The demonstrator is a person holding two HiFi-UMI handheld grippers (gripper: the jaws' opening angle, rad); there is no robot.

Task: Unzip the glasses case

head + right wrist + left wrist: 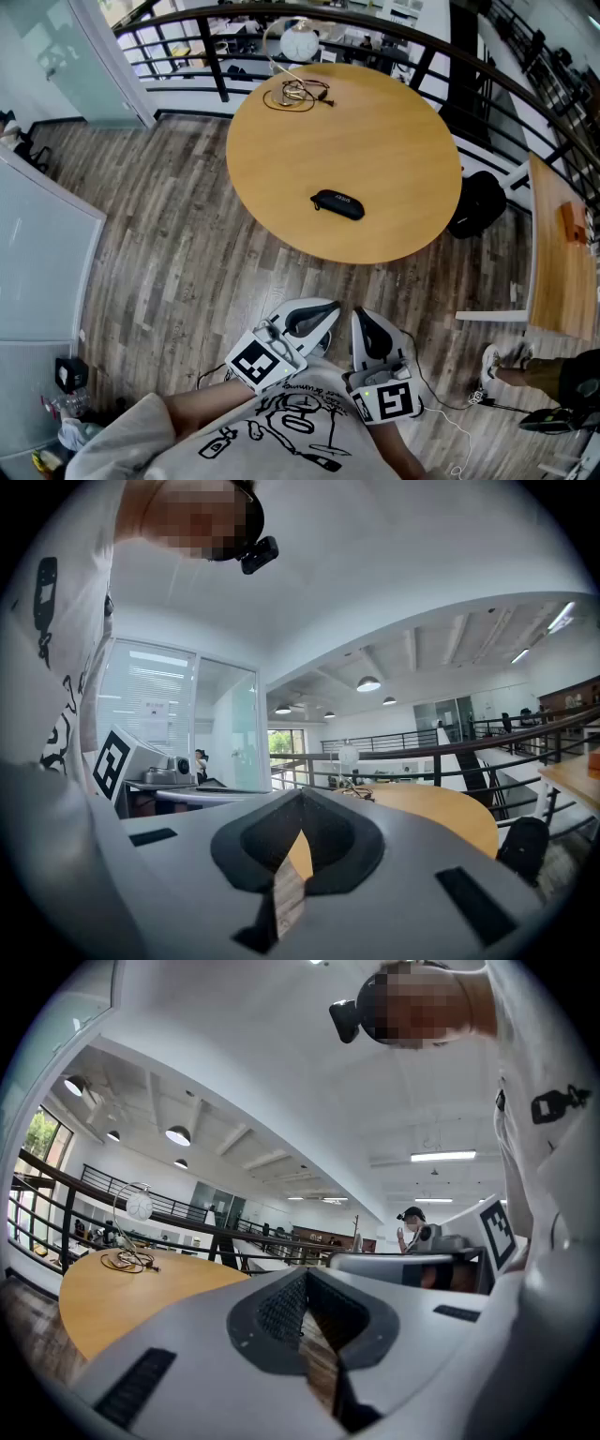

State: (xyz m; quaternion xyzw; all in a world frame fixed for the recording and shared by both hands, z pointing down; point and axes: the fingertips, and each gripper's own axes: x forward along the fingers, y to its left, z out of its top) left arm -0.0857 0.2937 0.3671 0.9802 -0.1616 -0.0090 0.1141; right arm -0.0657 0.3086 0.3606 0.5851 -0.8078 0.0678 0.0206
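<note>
The left gripper (317, 317) and right gripper (368, 326) sit side by side just before the person's torso (281, 433), tips pointing forward, each with its jaws closed together.

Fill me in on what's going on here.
A person stands back from a round table, holding the left tool and the right tool close to the chest. Both tools are shut with nothing between their jaws. The black glasses case lies closed on the near part of the table, well apart from both tools, so the unzipping has not begun.
</note>
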